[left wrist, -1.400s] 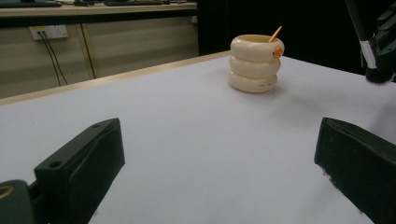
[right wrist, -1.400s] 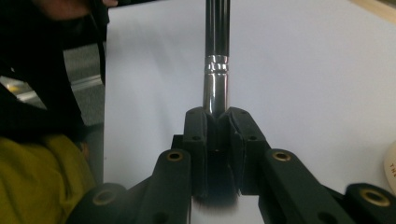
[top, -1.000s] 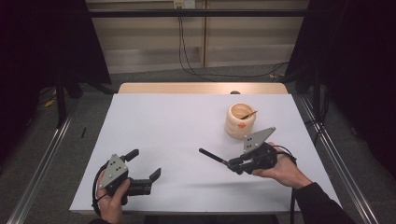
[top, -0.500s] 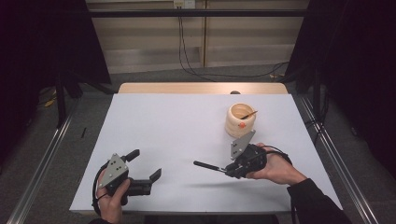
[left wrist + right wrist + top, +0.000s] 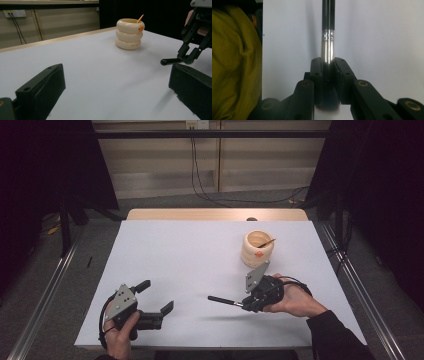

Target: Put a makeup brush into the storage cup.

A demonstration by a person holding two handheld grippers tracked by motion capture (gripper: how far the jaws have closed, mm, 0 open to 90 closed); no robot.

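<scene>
Gripping a brush (image 5: 327, 40) near its bristle end, the right gripper (image 5: 243, 304) holds it level above the table (image 5: 190, 260), handle running straight out past the fingertips; the cup (image 5: 258, 249) stands behind, while the left gripper (image 5: 155, 301) rests wide open, empty

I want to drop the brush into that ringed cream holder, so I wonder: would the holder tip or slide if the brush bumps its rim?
The holder looks squat, wide-based and thick-walled, so tipping seems unlikely. On the smooth white table it might slide a little. The brush, clamped in the right gripper, seems slim and light.
</scene>
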